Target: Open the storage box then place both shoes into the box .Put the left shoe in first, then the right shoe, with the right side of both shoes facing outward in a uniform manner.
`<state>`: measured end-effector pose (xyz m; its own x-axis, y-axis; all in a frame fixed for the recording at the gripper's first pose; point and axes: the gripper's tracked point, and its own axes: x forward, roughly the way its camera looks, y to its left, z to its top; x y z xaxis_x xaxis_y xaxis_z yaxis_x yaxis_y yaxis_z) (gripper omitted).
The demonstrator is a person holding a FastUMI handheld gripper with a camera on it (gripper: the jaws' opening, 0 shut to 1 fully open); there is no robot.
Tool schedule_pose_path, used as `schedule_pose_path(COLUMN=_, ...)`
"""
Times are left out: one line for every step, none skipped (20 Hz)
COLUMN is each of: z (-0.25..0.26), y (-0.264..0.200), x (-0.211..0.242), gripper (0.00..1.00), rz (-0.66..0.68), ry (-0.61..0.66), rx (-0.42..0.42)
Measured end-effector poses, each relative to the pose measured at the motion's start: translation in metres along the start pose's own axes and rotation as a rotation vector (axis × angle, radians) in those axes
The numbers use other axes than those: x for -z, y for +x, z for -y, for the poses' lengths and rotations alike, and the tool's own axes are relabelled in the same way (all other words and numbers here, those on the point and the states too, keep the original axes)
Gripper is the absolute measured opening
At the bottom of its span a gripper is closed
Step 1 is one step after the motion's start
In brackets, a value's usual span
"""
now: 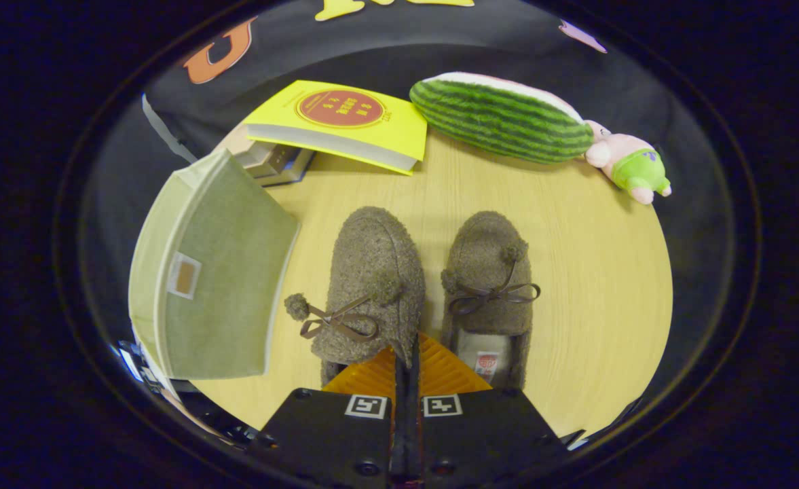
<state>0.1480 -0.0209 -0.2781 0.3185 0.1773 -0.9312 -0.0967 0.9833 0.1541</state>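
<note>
wooden table (575,272) | gripper (407,356) clamped on left shoe (372,272) rim | right shoe (491,272) beside

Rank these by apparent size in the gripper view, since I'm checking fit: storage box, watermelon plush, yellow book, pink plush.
1. Storage box, though nearest the camera.
2. Watermelon plush and yellow book look alike.
3. Pink plush.
The hand-held gripper grips the left shoe's edge.

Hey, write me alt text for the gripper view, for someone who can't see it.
The gripper is closed on the rim of the left shoe, a fuzzy brown slipper beside the right shoe on a wooden table. A green storage box stands left; a yellow book, watermelon plush and pink plush lie beyond.
</note>
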Motion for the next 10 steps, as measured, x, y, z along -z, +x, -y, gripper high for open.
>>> schedule_pose_path(z=-0.009, y=-0.012, x=-0.003, gripper=0.06, rz=0.009, ry=0.013, rx=-0.026)
schedule_pose_path(z=-0.015, y=-0.025, x=-0.005, gripper=0.06, rz=0.02, ry=0.018, rx=-0.042)
schedule_pose_path(z=-0.021, y=-0.037, x=-0.01, gripper=0.06, rz=0.038, ry=0.018, rx=-0.046)
schedule_pose_path(z=-0.027, y=-0.049, x=-0.014, gripper=0.06, rz=0.056, ry=0.01, rx=-0.043)
schedule_pose_path(z=-0.034, y=-0.061, x=-0.018, gripper=0.06, rz=0.075, ry=0.007, rx=-0.041)
schedule_pose_path(z=-0.044, y=-0.071, x=-0.022, gripper=0.06, rz=0.091, ry=0.004, rx=-0.045)
schedule_pose_path(z=-0.057, y=-0.08, x=-0.026, gripper=0.06, rz=0.104, ry=0.001, rx=-0.055)
schedule_pose_path(z=-0.069, y=-0.09, x=-0.03, gripper=0.06, rz=0.119, ry=-0.002, rx=-0.067)
schedule_pose_path(z=-0.082, y=-0.098, x=-0.035, gripper=0.06, rz=0.133, ry=-0.01, rx=-0.074)
schedule_pose_path(z=-0.095, y=-0.103, x=-0.039, gripper=0.06, rz=0.148, ry=-0.007, rx=-0.078)
